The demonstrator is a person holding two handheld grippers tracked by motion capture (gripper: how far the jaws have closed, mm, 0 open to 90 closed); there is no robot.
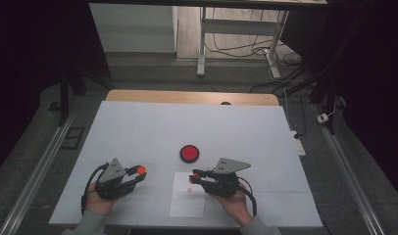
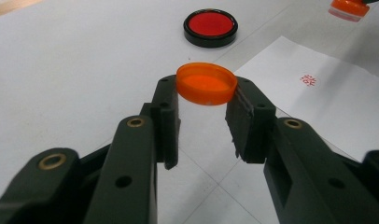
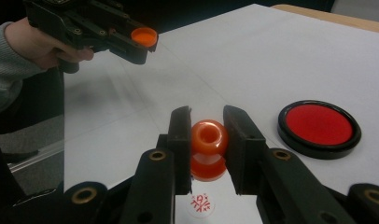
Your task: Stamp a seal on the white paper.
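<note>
**Stamp just off the paper, cap parked in the other tool**

Nearest the camera in the high view are the two hands at 6 o'clock, each with a tool. The right tool (image 1: 192, 176) is clamped on a small orange plastic stamp with a waisted, spool-like body (image 3: 208, 148), jaws pinching it at the narrow middle. The stamp hangs just above a white sheet of paper (image 1: 187, 205), and right under it there's a fresh-looking round red seal mark (image 3: 200, 203). So my guess is the stamping bit is done and capping comes next.

The left tool (image 1: 139, 174) sits at about 8 o'clock on the white bench (image 1: 138, 127), closed on a shallow round orange plastic cap (image 2: 207, 83), gripped edge to edge across its rim, open side up. A round black-rimmed red ink pad (image 1: 189, 153) sits near the middle of the bench, at 12 o'clock from the paper, well apart from both tools.

Handling-wise: both pieces look light, stiff and pretty slick, being smooth plastic. The stamp's waist is the obvious grab spot, since the flared ends should stop it sliding out. The cap is the iffy one; it's thin and held only by its rim, so it could pop or twist out if pushed off-centre. Also the stamp face is probably still inky, so keep it off the bench.
</note>
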